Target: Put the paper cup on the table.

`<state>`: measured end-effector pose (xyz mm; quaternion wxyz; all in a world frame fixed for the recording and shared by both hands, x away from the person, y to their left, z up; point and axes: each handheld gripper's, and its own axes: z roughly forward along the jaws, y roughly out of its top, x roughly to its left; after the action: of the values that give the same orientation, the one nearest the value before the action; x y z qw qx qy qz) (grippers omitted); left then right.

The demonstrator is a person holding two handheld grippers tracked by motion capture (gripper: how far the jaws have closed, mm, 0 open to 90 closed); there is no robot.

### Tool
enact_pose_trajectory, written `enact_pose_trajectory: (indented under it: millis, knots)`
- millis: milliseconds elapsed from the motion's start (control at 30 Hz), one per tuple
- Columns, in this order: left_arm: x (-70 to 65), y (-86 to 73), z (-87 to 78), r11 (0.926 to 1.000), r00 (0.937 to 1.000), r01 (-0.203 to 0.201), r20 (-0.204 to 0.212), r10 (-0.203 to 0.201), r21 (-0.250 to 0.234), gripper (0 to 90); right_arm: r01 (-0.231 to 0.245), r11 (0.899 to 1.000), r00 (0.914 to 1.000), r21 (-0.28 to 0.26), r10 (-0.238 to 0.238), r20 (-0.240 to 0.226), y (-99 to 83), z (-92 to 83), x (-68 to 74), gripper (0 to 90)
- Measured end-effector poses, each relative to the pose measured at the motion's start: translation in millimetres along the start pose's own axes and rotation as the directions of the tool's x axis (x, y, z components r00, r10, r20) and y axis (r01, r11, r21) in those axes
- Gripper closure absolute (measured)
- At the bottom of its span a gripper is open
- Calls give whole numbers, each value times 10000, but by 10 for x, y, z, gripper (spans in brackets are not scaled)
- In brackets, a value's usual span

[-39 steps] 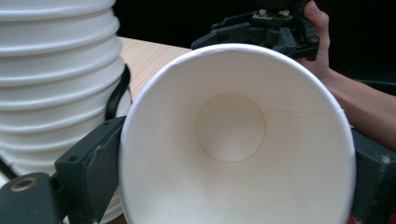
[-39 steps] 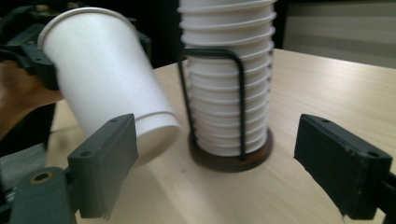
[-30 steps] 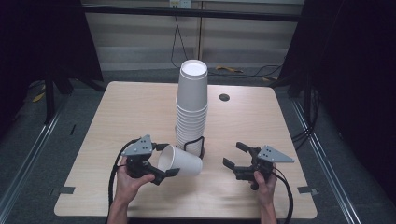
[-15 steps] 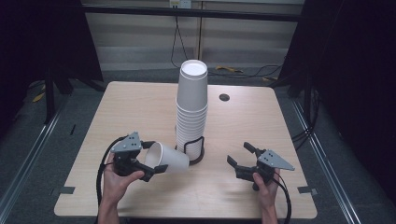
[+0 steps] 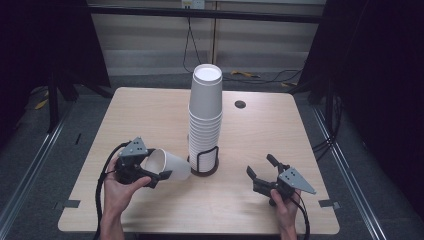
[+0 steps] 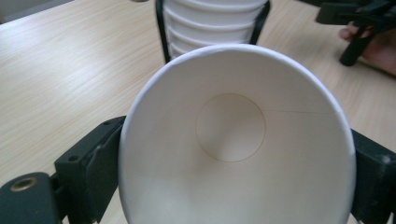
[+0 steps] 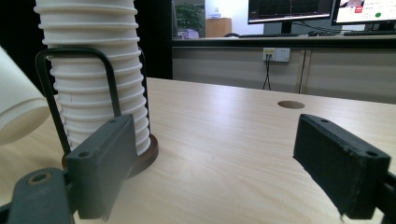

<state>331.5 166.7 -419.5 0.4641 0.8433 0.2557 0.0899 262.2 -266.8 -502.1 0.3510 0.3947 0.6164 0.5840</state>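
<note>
A: Cup first. Where does it sit against the left hand-held gripper (image 5: 161, 175)?

B: The paper cup (image 5: 169, 165) lies on its side between that gripper's jaws, which are clamped part-way closed on its wall near the rim. In the left gripper view the open mouth of the paper cup (image 6: 233, 140) faces the camera, with a black jaw pressed against each side of it.

A: And what is just past it?

B: The cup's base points at the cup stack (image 5: 205, 117), which stands upright in a black wire holder (image 5: 204, 162) on the surface (image 5: 150, 115), just beside the left hand-held gripper's tips. The held cup looks very near the holder; I cannot tell whether they touch.

A: The other one?

B: The right hand-held gripper (image 5: 261, 168) is held low over the surface, well to the right of the stack. Its jaws stand wide apart with nothing between them. In the right gripper view the cup stack (image 7: 93, 70) rises beyond its left jaw.
</note>
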Motion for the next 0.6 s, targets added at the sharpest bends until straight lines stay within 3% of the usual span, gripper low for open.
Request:
enact_pose_trajectory:
  millis: [100,167,400,600]
  knots:
    - [67,42,1,9998,9999,25,-158,-23,184,85,262,9994,9997,-209,-262,10,-10,-19,28,133]
    - [124,64,-6,9997,9999,116,-22,-115,198,85,397,9988,9992,-286,-397,19,-13,-25,38,134]
    - [357,139,17,9992,9995,292,-106,-289,278,83,316,9985,9995,-451,-319,-41,-21,-52,29,137]
    - [457,237,136,9897,9980,198,-625,-110,1418,82,294,9986,9995,-443,-298,-92,-21,-52,29,137]
